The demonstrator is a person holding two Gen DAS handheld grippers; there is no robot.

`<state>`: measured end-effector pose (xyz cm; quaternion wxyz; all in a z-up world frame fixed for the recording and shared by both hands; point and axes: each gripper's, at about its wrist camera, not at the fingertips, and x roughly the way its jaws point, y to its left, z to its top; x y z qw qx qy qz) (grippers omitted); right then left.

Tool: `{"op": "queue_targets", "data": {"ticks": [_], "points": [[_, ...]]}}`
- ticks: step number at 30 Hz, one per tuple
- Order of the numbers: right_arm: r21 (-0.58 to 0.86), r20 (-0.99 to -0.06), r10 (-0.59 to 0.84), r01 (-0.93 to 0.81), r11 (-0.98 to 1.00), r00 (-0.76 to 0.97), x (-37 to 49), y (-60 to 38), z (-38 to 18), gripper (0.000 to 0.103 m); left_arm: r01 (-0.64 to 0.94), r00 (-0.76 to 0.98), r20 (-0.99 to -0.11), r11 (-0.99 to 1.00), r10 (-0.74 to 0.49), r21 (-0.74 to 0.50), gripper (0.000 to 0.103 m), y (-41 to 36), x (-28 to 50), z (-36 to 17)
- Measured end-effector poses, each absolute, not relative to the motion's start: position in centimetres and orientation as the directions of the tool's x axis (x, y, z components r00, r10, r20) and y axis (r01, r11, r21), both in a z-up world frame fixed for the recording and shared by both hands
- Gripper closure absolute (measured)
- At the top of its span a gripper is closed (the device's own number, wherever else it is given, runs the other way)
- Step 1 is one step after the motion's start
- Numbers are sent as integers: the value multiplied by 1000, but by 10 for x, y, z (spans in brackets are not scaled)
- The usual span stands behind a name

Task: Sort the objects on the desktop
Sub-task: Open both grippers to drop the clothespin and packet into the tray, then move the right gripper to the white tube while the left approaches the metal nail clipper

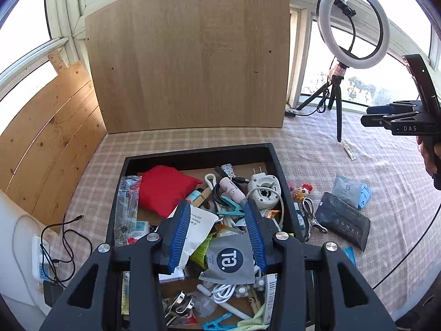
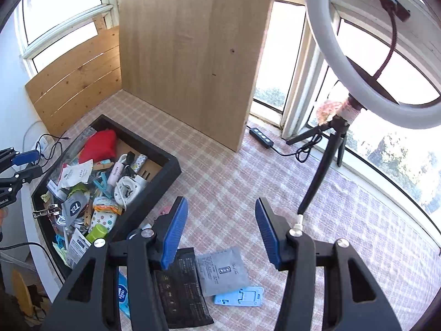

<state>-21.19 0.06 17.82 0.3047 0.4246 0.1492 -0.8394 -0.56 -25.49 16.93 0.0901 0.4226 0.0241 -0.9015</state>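
A black tray [image 1: 278,162] full of mixed small objects sits on the checked tablecloth; it also shows at the left of the right wrist view [image 2: 165,162]. My left gripper [image 1: 217,237] is open above the tray's clutter, over a grey packet [image 1: 231,259] and a white sachet [image 1: 199,226]. My right gripper [image 2: 220,234] is open and empty above the cloth to the right of the tray. Below it lie a black packet [image 2: 182,287], a grey packet [image 2: 223,270] and a light blue phone stand [image 2: 239,299]. A red pouch [image 1: 165,190] and a white plug adapter [image 1: 264,190] lie in the tray.
A ring light on a tripod [image 2: 325,160] stands at the right on the cloth. A wooden board [image 1: 187,60] stands upright behind the tray. A power strip [image 2: 260,136] and cable lie by the window. Scissors [image 1: 311,215] and a small toy [image 1: 303,190] lie beside the tray.
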Motion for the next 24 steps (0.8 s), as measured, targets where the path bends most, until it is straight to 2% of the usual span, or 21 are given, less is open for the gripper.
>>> {"op": "queue_targets", "data": {"ticks": [6, 10, 16, 24], "points": [[55, -830, -292, 452, -890, -474, -233, 101, 150, 53, 56, -610, -792, -998, -31, -4, 64, -206, -30, 152], [105, -846, -282, 377, -920, -452, -235, 139, 127, 53, -19, -582, -813, -1000, 30, -23, 64, -179, -53, 141], [165, -857, -317, 365, -916, -407, -226, 150, 101, 53, -89, -489, -871, -996, 43, 1, 64, -146, -81, 109], [167, -868, -332, 413, -895, -369, -238, 132, 84, 53, -104, -383, -924, -994, 8, 34, 64, -118, -109, 65]]}}
